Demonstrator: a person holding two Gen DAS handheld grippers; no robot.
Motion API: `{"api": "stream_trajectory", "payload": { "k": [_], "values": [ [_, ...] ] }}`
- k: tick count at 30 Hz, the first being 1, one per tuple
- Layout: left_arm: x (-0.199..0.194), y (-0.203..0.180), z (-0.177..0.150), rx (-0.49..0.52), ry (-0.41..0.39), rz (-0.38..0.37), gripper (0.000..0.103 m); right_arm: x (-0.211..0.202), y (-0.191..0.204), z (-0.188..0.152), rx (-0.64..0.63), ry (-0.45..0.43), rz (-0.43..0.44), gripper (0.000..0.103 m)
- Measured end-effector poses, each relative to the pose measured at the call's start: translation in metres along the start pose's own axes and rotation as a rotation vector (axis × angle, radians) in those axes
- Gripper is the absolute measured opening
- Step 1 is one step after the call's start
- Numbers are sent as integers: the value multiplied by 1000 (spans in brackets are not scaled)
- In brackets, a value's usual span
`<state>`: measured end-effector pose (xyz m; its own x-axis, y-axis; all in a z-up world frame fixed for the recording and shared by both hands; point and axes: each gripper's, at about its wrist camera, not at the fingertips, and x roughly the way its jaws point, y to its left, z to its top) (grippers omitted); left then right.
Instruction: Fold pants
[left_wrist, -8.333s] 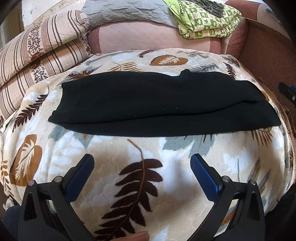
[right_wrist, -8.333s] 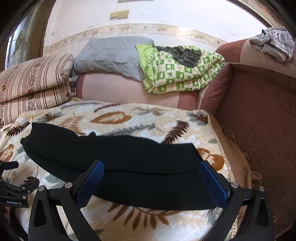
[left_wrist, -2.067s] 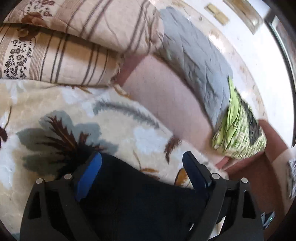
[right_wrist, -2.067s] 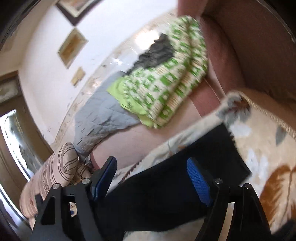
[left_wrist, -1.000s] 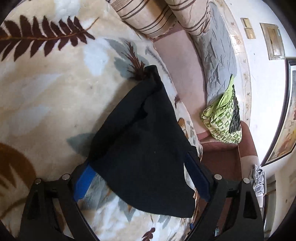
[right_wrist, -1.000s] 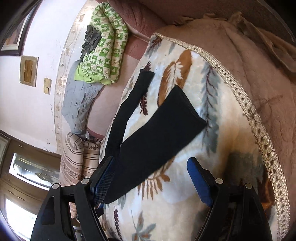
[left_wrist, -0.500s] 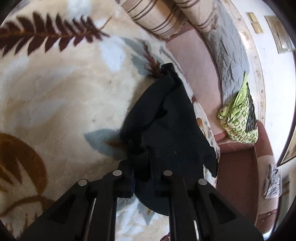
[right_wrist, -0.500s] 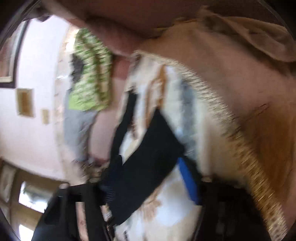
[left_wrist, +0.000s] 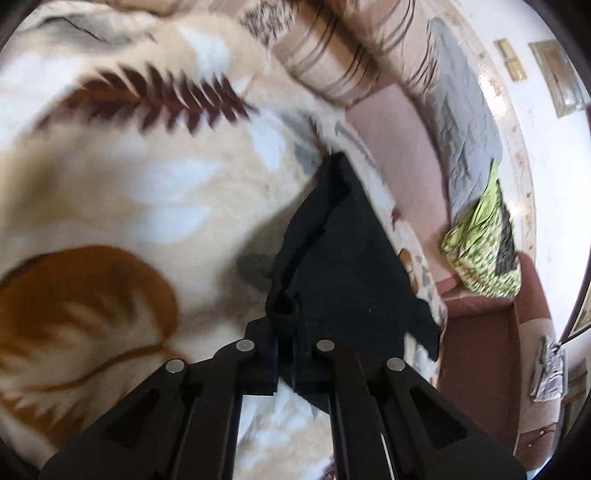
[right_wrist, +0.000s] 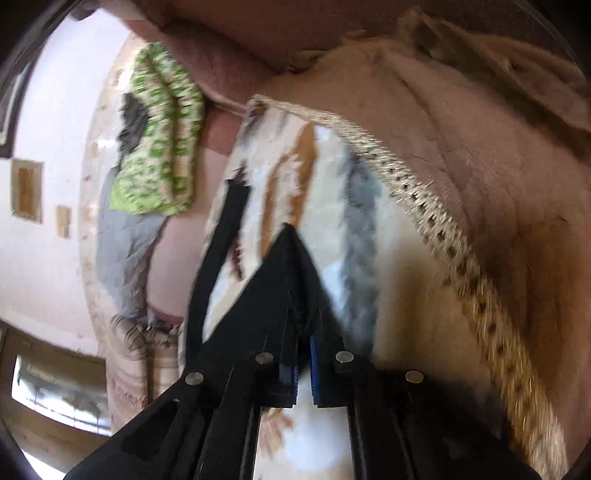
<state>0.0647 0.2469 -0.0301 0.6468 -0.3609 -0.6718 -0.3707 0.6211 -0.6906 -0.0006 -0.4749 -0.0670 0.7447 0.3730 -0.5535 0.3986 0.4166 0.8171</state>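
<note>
Both grippers pinch the black pants (left_wrist: 343, 258) on the leaf-patterned blanket (left_wrist: 110, 177).
The left gripper (left_wrist: 286, 325) clamps a bunched edge; the right gripper (right_wrist: 303, 325) clamps a corner.

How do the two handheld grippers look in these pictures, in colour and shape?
Both are black plastic. The left gripper has angled linkage arms with triangular cut-outs and round silver pins at the joints. The right gripper has the same build, and blue pads show on the inner faces of its fingers. No cables, markings or sleeves are visible.
</note>
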Motion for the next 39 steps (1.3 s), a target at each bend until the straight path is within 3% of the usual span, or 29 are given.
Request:
{"api": "stream_trajectory", "payload": {
  "k": [6, 8, 10, 11, 14, 17, 21, 24, 26, 27, 28, 30, 34, 37, 38, 39],
  "values": [
    [-65, 42, 5, -83, 24, 84, 2, -1, 7, -38, -80, 178, -9, 3],
    [-67, 56, 6, -136, 63, 111, 3, 7, 5, -47, -96, 222, -42, 4],
    [-67, 64, 6, -176, 55, 171, 7, 7, 9, -46, -113, 190, -71, 7],
    [-70, 64, 7, -175, 28, 212, 10, 2, 13, -40, -116, 131, -112, 14],
    [-84, 55, 9, -165, -80, 202, 26, -19, 29, -28, -134, -28, -172, 27],
    [-90, 31, 10, -108, -186, 164, 53, -16, 72, -16, -212, -77, -70, 37],
    [-52, -15, 12, -15, -161, 59, 55, 31, 134, 2, -260, -14, 113, 52],
    [-13, -42, 15, 90, -164, 50, 58, 78, 152, 12, -211, 54, 163, 53],
    [9, -46, 14, 156, -181, 102, 58, 112, 160, 20, -198, 64, 121, 53],
    [23, -46, 13, 181, -169, 178, 58, 120, 160, 22, -189, 62, 106, 53],
    [30, -41, 12, 161, -132, 228, 58, 130, 158, 23, -183, 65, 81, 53],
    [42, -33, 13, 109, -95, 198, 59, 147, 150, 32, -163, 44, -3, 53],
    [47, -36, 14, 129, -109, 205, 67, 185, 126, 45, -72, 83, -34, 52],
    [50, -34, 13, 112, -122, 190, 72, 201, 119, 44, -51, 109, -10, 42],
    [51, -34, 13, 109, -126, 180, 76, 204, 122, 44, -78, 108, -13, 35],
    [50, -34, 13, 107, -128, 172, 79, 207, 126, 43, -110, 110, -28, 21]
  ]
}}
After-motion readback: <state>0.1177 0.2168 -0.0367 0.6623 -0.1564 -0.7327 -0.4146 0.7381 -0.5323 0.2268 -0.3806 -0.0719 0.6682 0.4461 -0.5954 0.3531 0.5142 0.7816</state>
